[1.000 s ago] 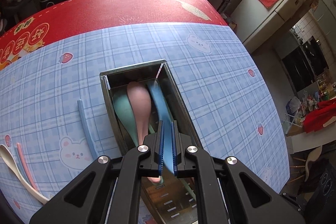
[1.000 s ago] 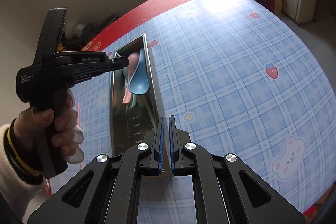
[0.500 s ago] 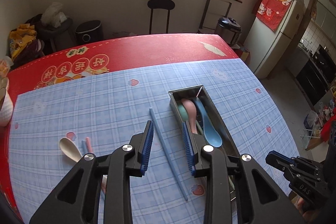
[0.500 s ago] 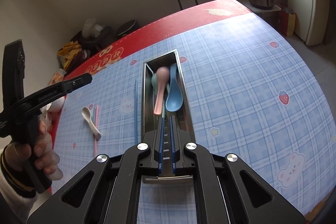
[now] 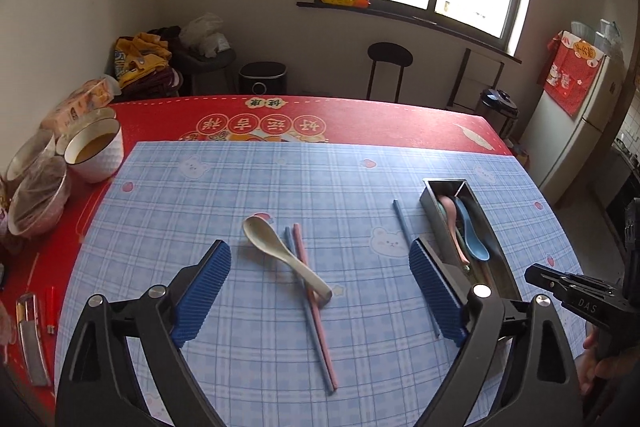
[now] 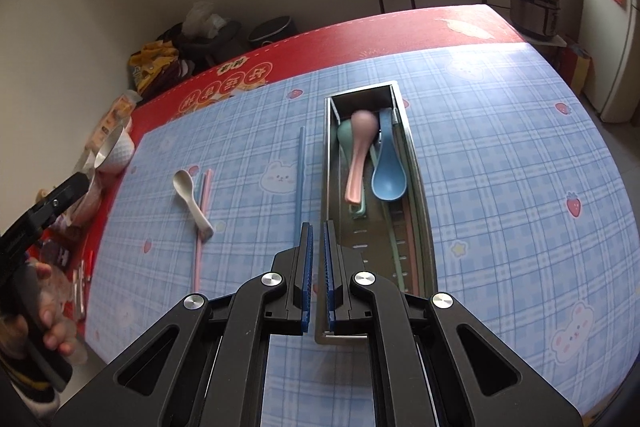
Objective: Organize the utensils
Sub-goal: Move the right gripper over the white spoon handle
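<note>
Left gripper (image 5: 320, 291): jaws opening wide, nothing between them, held above the blue checked mat (image 5: 200, 195).

Right gripper (image 6: 317, 267): jaws closed, empty, held over the near end of the metal tray (image 6: 416, 187).

Metal tray: long, narrow, on the right part of the mat. It holds a pink spoon (image 6: 358, 155), a blue spoon (image 6: 389, 171) and a green spoon (image 6: 345, 137), bowls toward the far end; thin sticks lie along its floor.

White spoon (image 5: 280, 251): on the mat, lying across a pink chopstick (image 5: 312, 291) and a blue chopstick (image 5: 289, 239).

Single blue chopstick (image 6: 299, 179): on the mat, just beside the tray's left wall.

Bowls (image 5: 94, 151): on the red cloth (image 5: 360, 115), left edge.
</note>
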`<state>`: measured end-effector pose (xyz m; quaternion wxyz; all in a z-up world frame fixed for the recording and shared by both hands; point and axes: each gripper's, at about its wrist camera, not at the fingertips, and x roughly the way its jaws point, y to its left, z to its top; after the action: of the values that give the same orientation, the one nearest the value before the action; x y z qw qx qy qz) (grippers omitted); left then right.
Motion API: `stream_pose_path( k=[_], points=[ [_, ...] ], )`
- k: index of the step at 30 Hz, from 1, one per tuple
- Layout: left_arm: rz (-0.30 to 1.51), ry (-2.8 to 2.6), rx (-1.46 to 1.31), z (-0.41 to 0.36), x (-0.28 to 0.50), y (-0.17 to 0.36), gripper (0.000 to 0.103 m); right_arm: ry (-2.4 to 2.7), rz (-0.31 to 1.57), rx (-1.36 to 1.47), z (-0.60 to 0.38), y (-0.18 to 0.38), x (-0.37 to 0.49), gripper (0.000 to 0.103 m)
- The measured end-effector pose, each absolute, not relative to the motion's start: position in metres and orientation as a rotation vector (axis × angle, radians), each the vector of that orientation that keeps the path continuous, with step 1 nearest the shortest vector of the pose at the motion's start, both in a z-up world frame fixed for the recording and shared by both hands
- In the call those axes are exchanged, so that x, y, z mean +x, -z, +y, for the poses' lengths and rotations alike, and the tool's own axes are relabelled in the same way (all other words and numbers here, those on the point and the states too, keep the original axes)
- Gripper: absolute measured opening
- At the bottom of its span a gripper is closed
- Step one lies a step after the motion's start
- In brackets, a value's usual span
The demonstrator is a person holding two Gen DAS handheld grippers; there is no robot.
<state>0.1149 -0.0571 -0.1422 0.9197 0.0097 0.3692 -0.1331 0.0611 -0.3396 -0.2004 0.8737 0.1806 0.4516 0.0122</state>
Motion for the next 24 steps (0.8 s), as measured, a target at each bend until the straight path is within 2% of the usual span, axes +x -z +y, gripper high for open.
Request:
stream_pose_path(
  k=[4,6,7,17,24],
  points=[
    [0.787,0.218,0.004,-0.033,0.108,0.157,0.094,-0.056,0.97,0.347,-0.321,0.206,0.068,0.009],
    [0.813,0.199,-0.019,-0.022,0.109,0.165,0.097,-0.069,0.97,0.335,-0.312,0.206,0.071,0.029],
    [0.816,0.192,-0.03,-0.018,0.109,0.168,0.097,-0.073,0.963,0.327,-0.308,0.205,0.072,0.043],
    [0.781,0.197,-0.061,0.005,0.108,0.184,0.097,-0.11,0.992,0.276,-0.274,0.217,0.091,0.044],
    [0.83,0.164,-0.098,0.033,0.12,0.205,0.097,-0.18,0.997,0.203,-0.238,0.229,0.123,0.044]
  ],
)
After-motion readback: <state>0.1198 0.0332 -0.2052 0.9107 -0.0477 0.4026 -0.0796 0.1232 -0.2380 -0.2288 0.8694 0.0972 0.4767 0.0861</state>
